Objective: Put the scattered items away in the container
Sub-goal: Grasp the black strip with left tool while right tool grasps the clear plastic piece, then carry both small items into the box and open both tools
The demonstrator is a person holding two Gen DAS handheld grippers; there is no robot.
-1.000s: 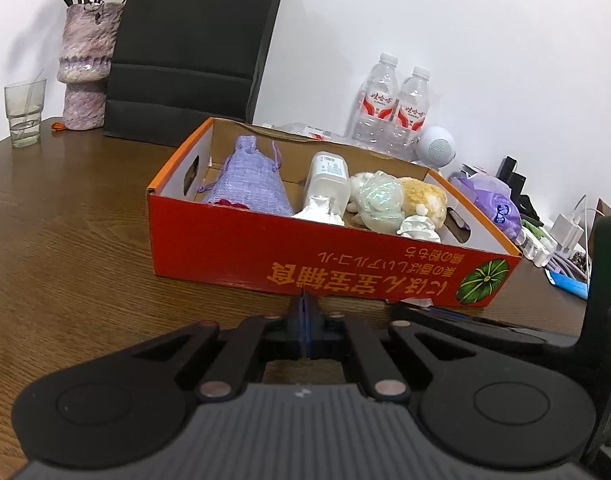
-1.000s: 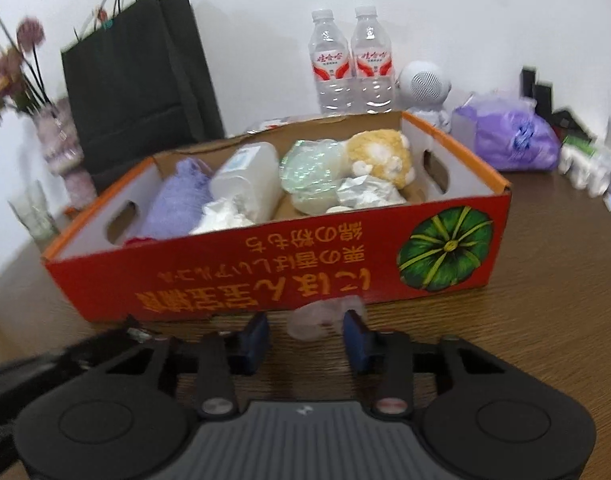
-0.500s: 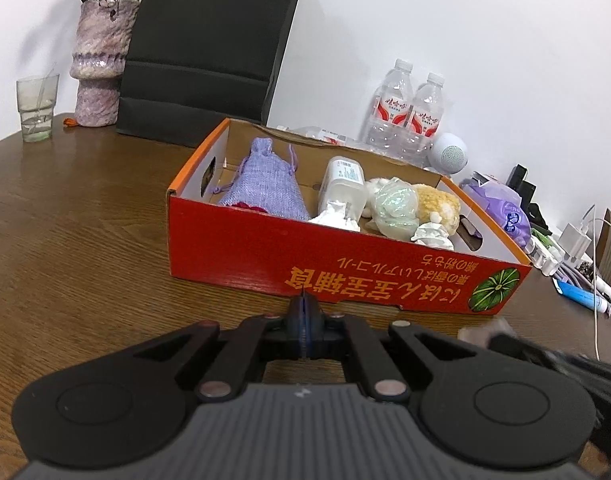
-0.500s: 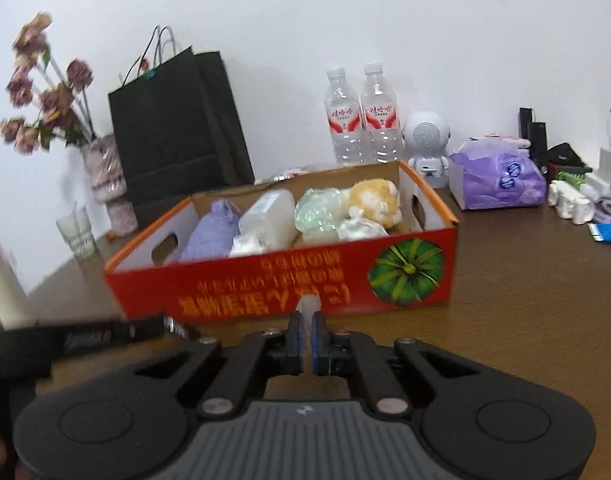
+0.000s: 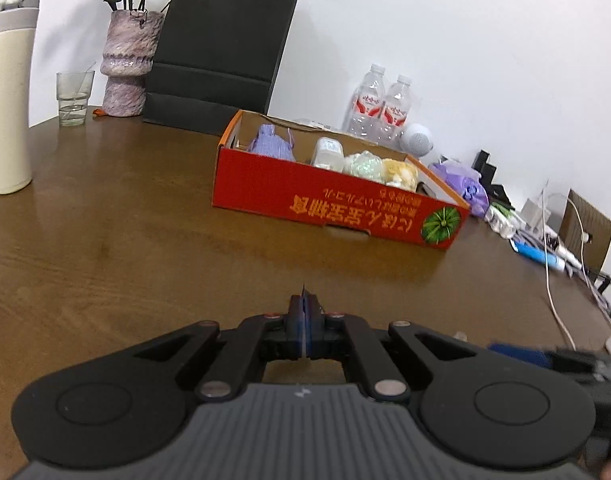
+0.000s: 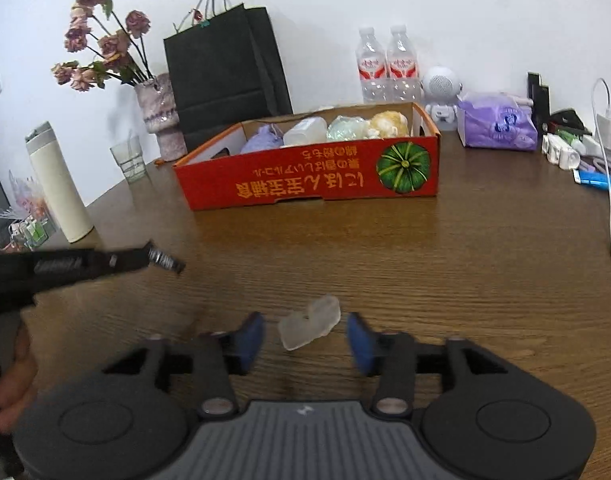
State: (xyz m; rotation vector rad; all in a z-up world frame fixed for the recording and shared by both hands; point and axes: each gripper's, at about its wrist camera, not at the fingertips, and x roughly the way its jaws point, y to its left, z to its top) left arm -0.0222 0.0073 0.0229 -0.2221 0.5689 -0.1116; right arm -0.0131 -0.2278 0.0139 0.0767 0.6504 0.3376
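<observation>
Between the spread fingers of the right gripper (image 6: 305, 340) lay a translucent packet (image 6: 309, 322) on the table (image 6: 465, 280), long axis slanted up-right, while the left gripper (image 5: 304, 312), pressed together, sat farther off.

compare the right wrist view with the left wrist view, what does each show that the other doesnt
Only the right wrist view shows the clear plastic piece on the table, between the open fingers of the right tool, and the left tool's side. Only the left wrist view shows the left tool from behind, shut on nothing. Both show the red box holding the purple pouch, the black bag, vase and water bottles.
</observation>
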